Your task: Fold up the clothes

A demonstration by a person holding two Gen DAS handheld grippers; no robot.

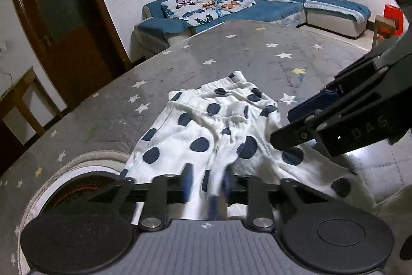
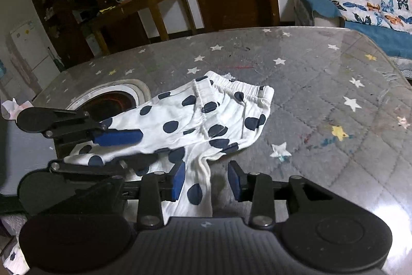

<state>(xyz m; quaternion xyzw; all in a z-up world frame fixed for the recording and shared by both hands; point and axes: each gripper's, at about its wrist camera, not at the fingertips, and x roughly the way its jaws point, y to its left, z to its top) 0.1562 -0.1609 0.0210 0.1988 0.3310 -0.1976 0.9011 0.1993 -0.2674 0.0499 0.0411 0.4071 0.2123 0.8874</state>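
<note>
Burner ring [image 2: 113, 99] lies partly under polka-dot trousers [image 2: 206, 117] on table [image 2: 322, 74].

Garment [image 2: 219, 115]: white, large navy polka dots, white elastic waistband.
Surface [image 2: 322, 84]: grey quilted cover, white stars, a few yellow stars, under a glossy clear sheet; faint red, blue and green marks.
Left tongs [image 1: 206, 187] and right tongs [image 2: 207, 179]: black bodies, blue pads.
Sofa [image 1: 283, 8]: blue with grey-beige base.
Cushion [image 1: 208, 0]: white, multicoloured butterflies.
Door [image 1: 64, 25]: dark brown wood.
</note>
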